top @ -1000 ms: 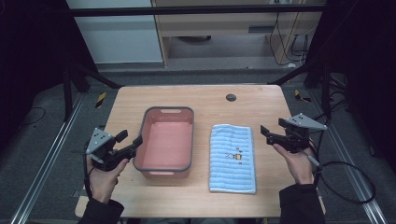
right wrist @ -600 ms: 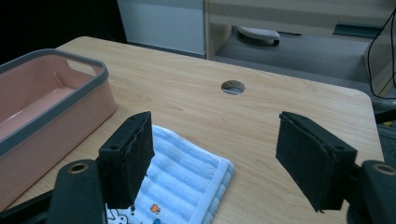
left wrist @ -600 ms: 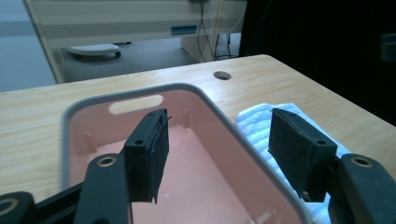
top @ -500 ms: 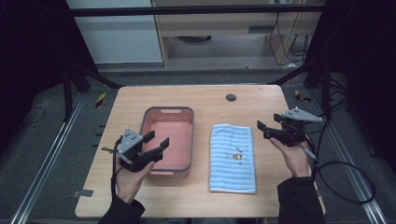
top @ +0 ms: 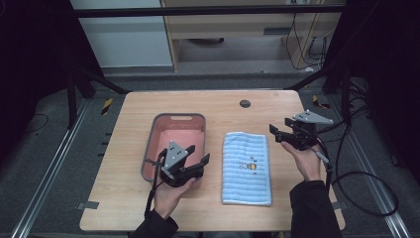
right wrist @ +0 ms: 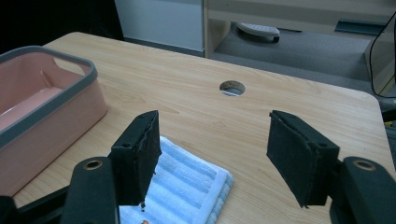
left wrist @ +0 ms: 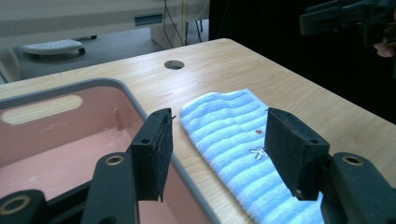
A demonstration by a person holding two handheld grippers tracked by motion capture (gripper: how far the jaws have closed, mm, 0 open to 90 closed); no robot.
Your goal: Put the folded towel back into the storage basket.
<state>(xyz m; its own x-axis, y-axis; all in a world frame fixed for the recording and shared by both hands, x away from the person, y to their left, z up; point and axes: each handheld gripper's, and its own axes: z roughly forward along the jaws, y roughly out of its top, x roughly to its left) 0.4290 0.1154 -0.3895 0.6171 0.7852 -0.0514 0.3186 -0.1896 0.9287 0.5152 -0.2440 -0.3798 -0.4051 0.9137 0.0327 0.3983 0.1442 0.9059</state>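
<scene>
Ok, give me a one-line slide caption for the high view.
Two hand-held grippers, left gripper over the pink basin, right gripper beside the folded blue towel, both open.

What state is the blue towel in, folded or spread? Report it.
Folded: the blue towel shows stacked layers at its edge, lying flat on the table.
</scene>
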